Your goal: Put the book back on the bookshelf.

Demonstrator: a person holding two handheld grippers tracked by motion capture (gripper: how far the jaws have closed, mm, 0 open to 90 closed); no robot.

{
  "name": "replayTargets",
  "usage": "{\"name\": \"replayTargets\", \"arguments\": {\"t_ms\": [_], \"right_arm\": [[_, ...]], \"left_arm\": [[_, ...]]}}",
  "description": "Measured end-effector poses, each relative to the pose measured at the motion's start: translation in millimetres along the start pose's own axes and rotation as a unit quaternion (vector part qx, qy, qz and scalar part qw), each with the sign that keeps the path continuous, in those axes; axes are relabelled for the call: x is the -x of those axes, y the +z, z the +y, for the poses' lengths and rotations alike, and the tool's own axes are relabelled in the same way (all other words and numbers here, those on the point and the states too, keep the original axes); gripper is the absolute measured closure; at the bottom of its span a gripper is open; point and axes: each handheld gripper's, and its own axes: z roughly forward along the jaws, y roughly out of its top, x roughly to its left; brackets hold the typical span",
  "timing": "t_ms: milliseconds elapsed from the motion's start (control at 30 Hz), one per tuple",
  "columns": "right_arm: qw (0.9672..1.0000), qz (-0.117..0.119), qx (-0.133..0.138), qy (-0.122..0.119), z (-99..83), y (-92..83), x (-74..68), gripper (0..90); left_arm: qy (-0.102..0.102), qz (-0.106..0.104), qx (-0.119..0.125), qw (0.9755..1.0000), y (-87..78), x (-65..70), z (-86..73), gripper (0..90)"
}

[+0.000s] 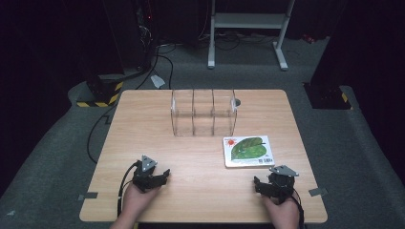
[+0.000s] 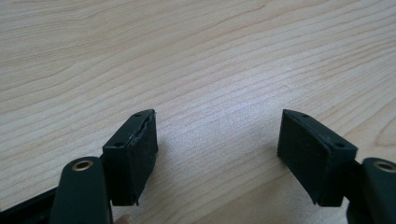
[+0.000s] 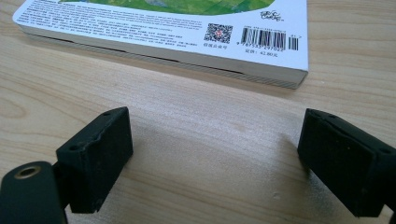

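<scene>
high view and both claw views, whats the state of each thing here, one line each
book: lying flat on the table, closed, back cover with barcode up, untouched
clear divided holder: upright at the far middle of the table, compartments empty
left claw: open, nothing between the jaws, over bare wood
right claw: open, nothing between the jaws, just short of the book's near edge
table: wooden top, level

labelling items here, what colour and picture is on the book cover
White cover with a large green leaf and a small red sun; the book shows it best in the high view.
</scene>
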Motion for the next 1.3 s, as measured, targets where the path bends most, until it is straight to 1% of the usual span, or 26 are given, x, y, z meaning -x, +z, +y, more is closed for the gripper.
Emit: {"name": "replayTargets", "arguments": {"t_ms": [133,333,433,533,567,633,733,767,867,933,1033,1067,1100,1133,1167,1200,1233,1267,1300], "right_arm": [[1.0,-0.001,0.0,0.003,-0.3,-0.3,-0.8,9.8],[1.0,0.004,0.0,-0.004,-0.6,-0.6,-0.3,9.2],[1.0,0.003,-0.001,-0.002,-0.7,-0.8,-0.5,9.2],[1.0,0.002,-0.006,-0.007,-0.7,-2.5,-0.9,9.1],[1.0,0.005,-0.007,-0.001,-0.7,-3.4,-1.2,9.1],[0.9999,0.012,0.0,0.004,-0.6,-7.3,-1.2,9.6],[0.9998,0.017,0.01,0.006,1.8,-11.2,-2.4,9.8],[0.9998,0.016,0.011,0.003,4.0,-12.6,-3.1,10.2],[0.9993,0.029,0.022,0.011,10.0,-16.5,-3.2,11.5],[0.9991,0.029,0.027,0.014,16.4,-17.2,-1.7,12.3],[0.9995,0.02,0.024,0.005,27.4,-14.1,2.8,14.4],[0.9995,0.016,0.026,0.004,33.6,-11.3,6.0,14.2],[0.9996,0.013,0.023,0.009,38.7,-8.4,8.9,14.0],[0.9996,0.015,0.021,0.009,42.6,-5.3,12.0,13.7],[0.9995,0.02,0.013,0.022,47.5,-0.9,15.1,13.7],[0.9993,0.02,0.009,0.031,52.8,5.5,20.3,13.9],[0.9992,0.019,0.006,0.035,56.8,11.0,23.8,13.8],[0.9992,0.016,0.001,0.037,59.7,15.0,25.7,13.7],[0.9992,0.007,-0.002,0.038,65.3,22.0,29.0,13.8]], "left_arm": [[0.0,0.0,0.0,1.0,0.0,0.0,0.0,28.7],[0.0,0.0,0.0,1.0,0.0,0.0,0.0,28.7],[-0.002,0.001,0.001,1.0,-0.1,0.4,-0.1,28.9],[0.0,0.001,0.001,1.0,-1.0,1.1,-0.7,29.9],[0.001,0.002,-0.001,1.0,-1.7,1.7,-0.9,30.3],[0.002,0.002,0.001,1.0,-1.9,2.4,-1.2,31.9],[0.004,-0.003,0.001,1.0,-2.0,2.0,-1.2,33.9],[0.004,-0.003,0.002,1.0,-2.1,1.9,-1.3,33.9],[0.004,-0.003,0.001,1.0,-2.1,2.1,-1.3,33.9],[0.005,-0.001,0.001,1.0,-1.9,1.8,-1.0,33.7],[0.001,-0.002,0.0,1.0,-0.9,0.5,-0.6,30.4],[0.0,-0.003,0.001,1.0,-0.7,0.5,-0.6,30.3],[0.0,-0.003,0.001,1.0,-0.7,0.5,-0.5,30.2],[0.001,-0.003,0.0,1.0,-0.5,0.3,-0.3,30.1],[0.0,-0.003,0.0,1.0,-0.3,0.3,-0.2,29.9],[0.0,-0.002,0.0,1.0,-0.1,0.1,0.0,29.6],[-0.001,-0.002,0.0,1.0,0.2,0.2,0.1,29.3],[0.0,-0.001,0.0,1.0,0.2,-0.1,0.2,29.1],[0.0,-0.001,0.0,1.0,0.2,-0.1,0.3,29.0]]}}
